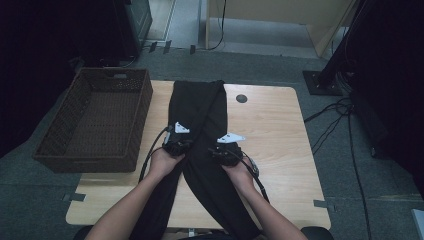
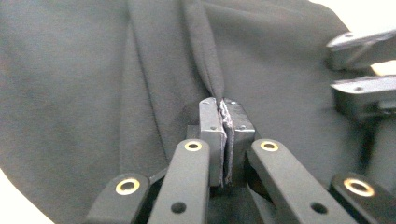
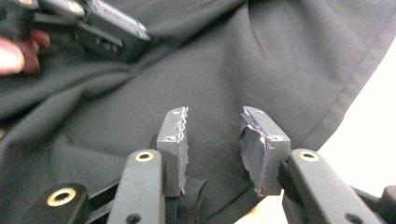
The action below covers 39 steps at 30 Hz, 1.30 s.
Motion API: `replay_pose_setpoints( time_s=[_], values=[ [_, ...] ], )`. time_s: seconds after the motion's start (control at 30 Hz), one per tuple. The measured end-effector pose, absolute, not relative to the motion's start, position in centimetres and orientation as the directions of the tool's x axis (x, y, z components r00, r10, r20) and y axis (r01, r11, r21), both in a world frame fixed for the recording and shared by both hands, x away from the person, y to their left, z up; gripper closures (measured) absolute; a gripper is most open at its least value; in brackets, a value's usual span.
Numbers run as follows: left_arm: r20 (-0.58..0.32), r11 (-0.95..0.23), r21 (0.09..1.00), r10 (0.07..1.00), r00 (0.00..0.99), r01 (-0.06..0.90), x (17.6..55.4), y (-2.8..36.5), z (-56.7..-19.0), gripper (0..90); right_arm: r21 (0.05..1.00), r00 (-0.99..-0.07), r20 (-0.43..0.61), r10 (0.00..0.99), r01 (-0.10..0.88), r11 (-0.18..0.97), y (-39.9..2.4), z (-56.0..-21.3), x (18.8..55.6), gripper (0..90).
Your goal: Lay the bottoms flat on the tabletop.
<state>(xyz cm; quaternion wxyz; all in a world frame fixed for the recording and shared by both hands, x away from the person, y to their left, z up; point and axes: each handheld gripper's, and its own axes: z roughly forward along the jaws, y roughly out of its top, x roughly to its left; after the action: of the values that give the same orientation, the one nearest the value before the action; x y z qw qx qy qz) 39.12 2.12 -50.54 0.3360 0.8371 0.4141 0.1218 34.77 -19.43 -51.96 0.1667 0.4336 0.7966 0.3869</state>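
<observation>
Left tongs [image 2: 223, 135] are clamped on a raised fold of the black garment [image 1: 200, 130], which runs lengthwise away from the person down the surface [image 1: 270, 130]. Right tongs [image 3: 215, 149] hover apart just beside them, cloth directly below, so they're closest to grab next.

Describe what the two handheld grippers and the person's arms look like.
Both grippers, left gripper and right gripper, have black linkage arms with brass-coloured rivets and grey block fingers faced with ragged dark pads. In the high view each carries a pale grey three-cornered plate on top, and a black cable trails back from it. The forearms are bare, no sleeves in sight.
</observation>
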Motion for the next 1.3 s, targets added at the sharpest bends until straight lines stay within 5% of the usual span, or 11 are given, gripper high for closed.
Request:
replay_pose_setpoints(
  time_s=[0.37, 0.47, 0.73, 0.87, 1.2, 1.3],
  values=[
    [-0.205, -0.334, 0.683, 0.766, 0.610, 0.649, 39.1, 2.3, -49.7, 85.4, 0.738, -0.485, 0.004, 0.874, 0.591, 0.325, -22.0, -51.4, 36.2, 68.2],
    [-0.204, -0.332, 0.693, 0.760, 0.617, 0.639, 38.7, 2.5, -49.2, 83.7, 0.789, -0.506, 0.085, 0.858, 0.560, 0.252, -22.4, -50.2, 35.2, 68.2],
    [-0.147, -0.369, 0.700, 0.764, 0.628, 0.612, 36.8, 4.1, -48.4, 54.6, 0.760, -0.596, 0.078, 0.799, 0.554, 0.339, -20.4, -51.9, 32.9, 66.0],
    [-0.139, -0.392, 0.672, 0.767, 0.627, 0.628, 35.7, 5.6, -48.1, 49.6, 0.761, -0.603, 0.060, 0.796, 0.544, 0.354, -20.8, -52.0, 32.3, 64.7],
    [-0.185, -0.407, 0.621, 0.755, 0.630, 0.670, 33.1, 7.2, -49.2, 47.2, 0.746, -0.521, -0.002, 0.854, 0.568, 0.348, -24.5, -51.7, 32.6, 65.6],
    [-0.199, -0.411, 0.604, 0.752, 0.629, 0.683, 33.1, 7.2, -49.6, 51.0, 0.759, -0.513, 0.062, 0.856, 0.581, 0.294, -24.8, -51.1, 32.6, 65.5]
  ],
)
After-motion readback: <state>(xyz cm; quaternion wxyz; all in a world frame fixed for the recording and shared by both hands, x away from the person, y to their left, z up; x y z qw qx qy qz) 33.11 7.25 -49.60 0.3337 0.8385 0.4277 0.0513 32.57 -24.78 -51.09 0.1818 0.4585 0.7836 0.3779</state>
